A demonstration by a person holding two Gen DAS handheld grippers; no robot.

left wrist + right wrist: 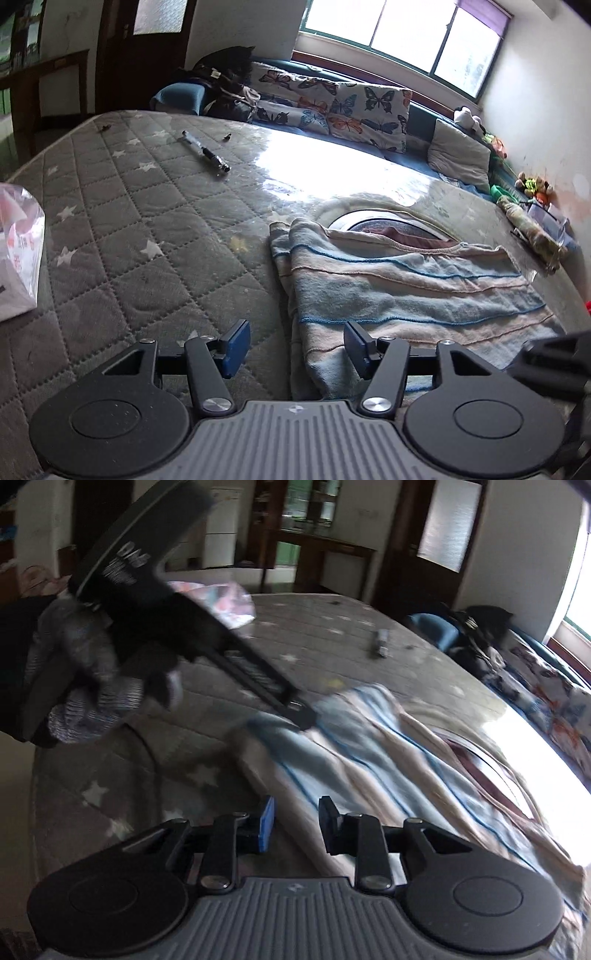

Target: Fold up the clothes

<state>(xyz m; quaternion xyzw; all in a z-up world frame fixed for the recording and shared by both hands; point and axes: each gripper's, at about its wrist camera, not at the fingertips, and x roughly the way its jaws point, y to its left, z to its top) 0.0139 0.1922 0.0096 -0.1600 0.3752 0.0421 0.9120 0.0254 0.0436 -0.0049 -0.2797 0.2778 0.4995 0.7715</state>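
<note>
The sweater (406, 288) lies on the bed (122, 206), off toward the window side, and it looks partly folded: one side appears turned in so the near left edge runs as a thick doubled border, while the neckline with its dark red lining still shows at the top. By that look the fold is started, not finished; the body seems yet to be brought over, and wrinkles remain across the stripes. It is a soft knit in pale blue and cream bands with thin blue lines. The left gripper (297, 349) hangs over its near edge, jaws well apart with nothing between them. The right gripper (295, 825) sits over the same edge, jaws apart by a narrower gap, also empty. In the blurred right view, a gloved hand (92, 679) carries the left tool above the sweater's corner. Further out lie a pen (205, 153) and a plastic bag (18, 254).
</note>
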